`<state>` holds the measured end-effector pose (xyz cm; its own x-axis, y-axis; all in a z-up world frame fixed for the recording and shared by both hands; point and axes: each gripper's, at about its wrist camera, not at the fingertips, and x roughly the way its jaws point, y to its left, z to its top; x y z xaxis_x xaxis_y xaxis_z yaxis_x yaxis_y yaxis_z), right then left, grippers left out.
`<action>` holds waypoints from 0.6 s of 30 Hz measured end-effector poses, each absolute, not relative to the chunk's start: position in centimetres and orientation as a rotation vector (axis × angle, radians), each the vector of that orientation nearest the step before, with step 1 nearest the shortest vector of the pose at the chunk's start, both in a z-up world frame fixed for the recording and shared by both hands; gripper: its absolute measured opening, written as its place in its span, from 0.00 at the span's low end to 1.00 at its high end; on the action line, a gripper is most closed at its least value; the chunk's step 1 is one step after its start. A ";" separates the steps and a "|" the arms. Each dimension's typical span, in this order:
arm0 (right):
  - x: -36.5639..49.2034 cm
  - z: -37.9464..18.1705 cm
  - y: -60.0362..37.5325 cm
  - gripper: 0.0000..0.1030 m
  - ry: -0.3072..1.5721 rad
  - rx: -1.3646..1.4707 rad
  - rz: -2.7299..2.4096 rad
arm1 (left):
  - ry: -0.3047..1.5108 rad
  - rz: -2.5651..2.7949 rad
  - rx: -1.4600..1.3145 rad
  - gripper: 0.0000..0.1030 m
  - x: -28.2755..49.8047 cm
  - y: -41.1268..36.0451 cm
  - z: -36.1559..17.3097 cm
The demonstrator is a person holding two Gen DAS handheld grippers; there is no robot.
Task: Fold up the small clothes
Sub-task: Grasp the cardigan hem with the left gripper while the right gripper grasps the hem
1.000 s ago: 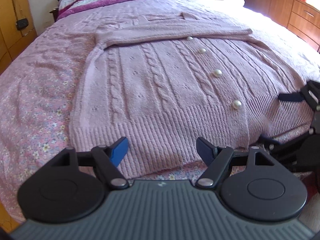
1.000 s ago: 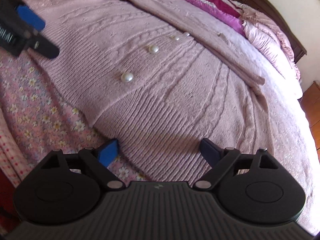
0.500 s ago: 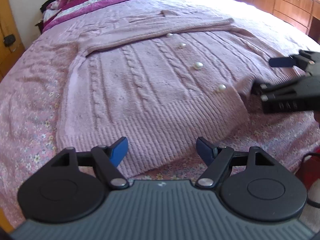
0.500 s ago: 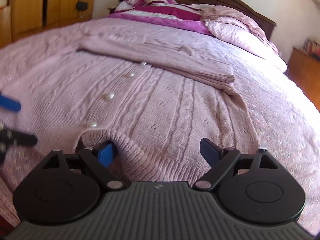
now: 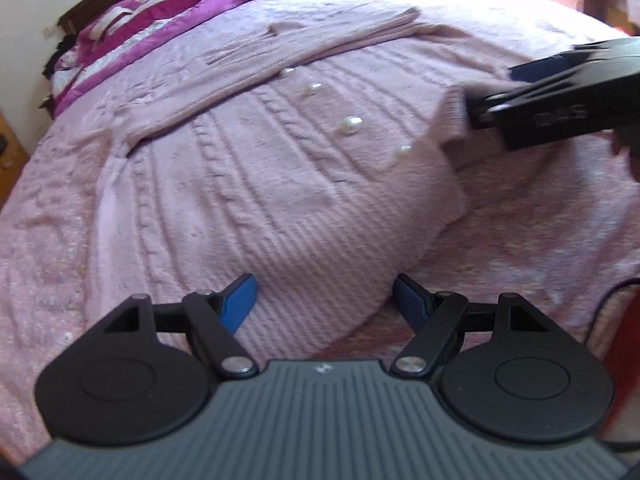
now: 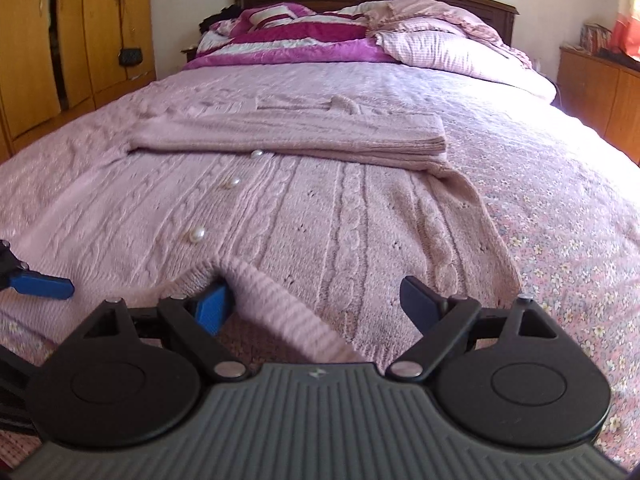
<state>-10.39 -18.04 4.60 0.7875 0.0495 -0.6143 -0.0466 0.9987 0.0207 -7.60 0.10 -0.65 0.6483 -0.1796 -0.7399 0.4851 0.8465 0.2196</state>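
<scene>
A pink cable-knit cardigan (image 5: 248, 184) with pearl buttons (image 5: 351, 125) lies flat on the bed, sleeves folded across its top (image 6: 288, 136). My left gripper (image 5: 324, 300) is open just above the ribbed hem. My right gripper (image 6: 316, 304) is open at the hem's right part; the hem edge (image 6: 256, 276) is lifted and draped over its left finger (image 6: 211, 304). The right gripper also shows in the left wrist view (image 5: 560, 100), pushed under the raised hem. The left gripper's blue fingertip (image 6: 40, 286) shows at the left of the right wrist view.
The bed has a pink floral cover (image 6: 568, 216), with pillows (image 6: 448, 52) and a magenta striped blanket (image 6: 296, 40) at the headboard. Wooden wardrobes (image 6: 60, 40) stand on the left, a wooden cabinet (image 6: 600, 92) on the right.
My right gripper has gone under the hem and lifted its edge. My left gripper has swung to face the cardigan's right half and moved closer to the hem.
</scene>
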 end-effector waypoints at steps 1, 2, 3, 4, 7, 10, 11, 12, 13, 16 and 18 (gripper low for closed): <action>-10.4 4.6 -18.1 0.88 0.662 0.009 0.053 | 0.774 -0.372 0.422 0.74 -7.4 0.2 -0.6; -10.5 4.5 -18.2 0.88 0.665 0.012 0.056 | 0.770 -0.358 0.414 0.74 -7.1 0.5 -0.5; -10.6 4.4 -18.3 0.89 0.668 0.015 0.057 | 0.768 -0.352 0.400 0.74 -6.8 0.7 -0.3; -10.5 4.3 -18.3 0.88 0.672 0.016 0.057 | 0.767 -0.347 0.386 0.74 -6.4 0.9 -0.2; -10.5 3.8 -18.6 0.89 0.696 0.024 0.063 | 0.754 -0.318 0.366 0.74 -5.6 1.1 -0.1; -10.7 3.4 -18.8 0.88 0.713 0.033 0.062 | 0.735 -0.286 0.345 0.75 -5.1 1.2 -0.2; -10.8 3.3 -18.8 0.88 0.715 0.029 0.060 | 0.729 -0.279 0.336 0.75 -5.0 1.3 -0.3; -10.9 3.2 -18.8 0.88 0.718 0.023 0.060 | 0.721 -0.275 0.334 0.75 -5.0 1.3 -0.5; -11.0 3.1 -18.8 0.88 0.722 0.020 0.064 | 0.716 -0.270 0.338 0.75 -4.9 1.2 -0.7; -11.2 2.7 -18.8 0.88 0.744 0.028 0.076 | 0.700 -0.257 0.350 0.75 -4.9 0.9 -1.1; -11.2 2.4 -18.8 0.87 0.744 0.028 0.072 | 0.682 -0.259 0.361 0.73 -5.0 0.7 -1.0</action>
